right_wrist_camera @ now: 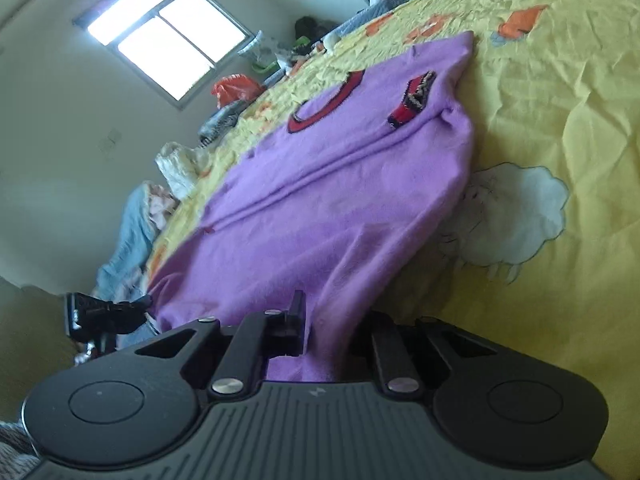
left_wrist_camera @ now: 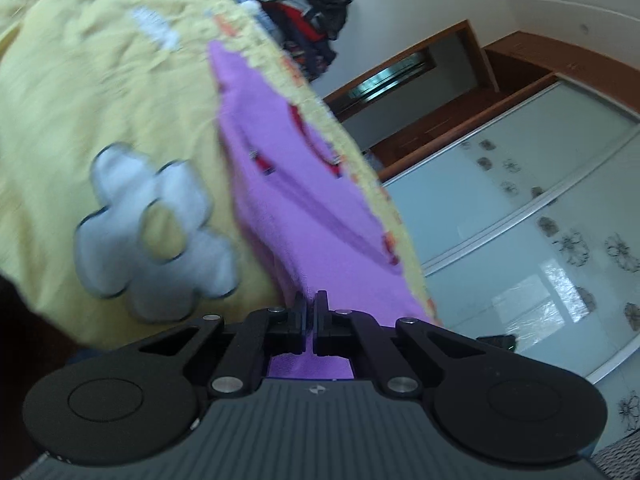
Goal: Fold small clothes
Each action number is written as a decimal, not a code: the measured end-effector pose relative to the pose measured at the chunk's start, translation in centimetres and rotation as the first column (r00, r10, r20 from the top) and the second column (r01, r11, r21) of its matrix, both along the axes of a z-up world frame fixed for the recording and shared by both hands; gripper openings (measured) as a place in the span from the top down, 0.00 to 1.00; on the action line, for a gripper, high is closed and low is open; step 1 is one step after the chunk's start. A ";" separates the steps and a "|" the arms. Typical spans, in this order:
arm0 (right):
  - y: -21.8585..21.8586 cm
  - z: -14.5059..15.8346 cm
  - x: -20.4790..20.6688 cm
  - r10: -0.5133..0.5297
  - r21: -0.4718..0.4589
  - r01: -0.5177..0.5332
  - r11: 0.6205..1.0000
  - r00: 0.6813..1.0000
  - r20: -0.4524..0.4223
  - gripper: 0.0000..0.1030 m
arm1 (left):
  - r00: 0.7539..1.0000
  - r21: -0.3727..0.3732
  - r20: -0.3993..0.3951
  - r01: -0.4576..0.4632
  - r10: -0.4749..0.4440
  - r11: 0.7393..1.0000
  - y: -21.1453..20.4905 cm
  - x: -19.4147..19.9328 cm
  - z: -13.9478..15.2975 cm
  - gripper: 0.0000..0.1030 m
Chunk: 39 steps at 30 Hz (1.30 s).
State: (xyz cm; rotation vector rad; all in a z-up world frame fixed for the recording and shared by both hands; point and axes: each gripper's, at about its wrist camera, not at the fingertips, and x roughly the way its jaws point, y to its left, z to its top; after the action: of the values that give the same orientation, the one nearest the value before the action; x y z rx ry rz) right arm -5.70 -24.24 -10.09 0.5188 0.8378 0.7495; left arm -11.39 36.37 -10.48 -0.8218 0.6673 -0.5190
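Observation:
A small purple fleece garment (right_wrist_camera: 320, 184) with a red-trimmed neckline and a red patch lies spread on the yellow bedsheet (right_wrist_camera: 560, 92). In the left wrist view the same purple garment (left_wrist_camera: 288, 200) stretches away from my left gripper (left_wrist_camera: 311, 304), which is shut on its near edge. My right gripper (right_wrist_camera: 320, 320) is shut on the other near edge; the cloth drapes over and hides its right finger. The left gripper (right_wrist_camera: 104, 312) shows at the far left of the right wrist view, holding the hem's other corner. The held edge is lifted off the bed.
The sheet carries white sheep and flower prints (left_wrist_camera: 156, 232) and orange patches. A pile of clothes (left_wrist_camera: 304, 8) sits at the bed's far end, and more clothes and bags (right_wrist_camera: 224, 96) line the far side. Sliding wardrobe doors (left_wrist_camera: 520, 208) stand beside the bed.

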 end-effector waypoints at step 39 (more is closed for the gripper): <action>-1.4 5.1 9.9 -0.095 -0.232 0.141 0.963 0.975 0.199 0.97 | 0.993 0.172 0.033 -0.120 0.116 0.978 1.4 12.0 1.1 0.99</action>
State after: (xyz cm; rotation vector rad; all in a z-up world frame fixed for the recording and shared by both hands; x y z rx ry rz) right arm 4.18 -25.65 -4.95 0.2702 0.7052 0.5651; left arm 0.56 37.81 -9.37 -0.6854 0.6291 -0.3572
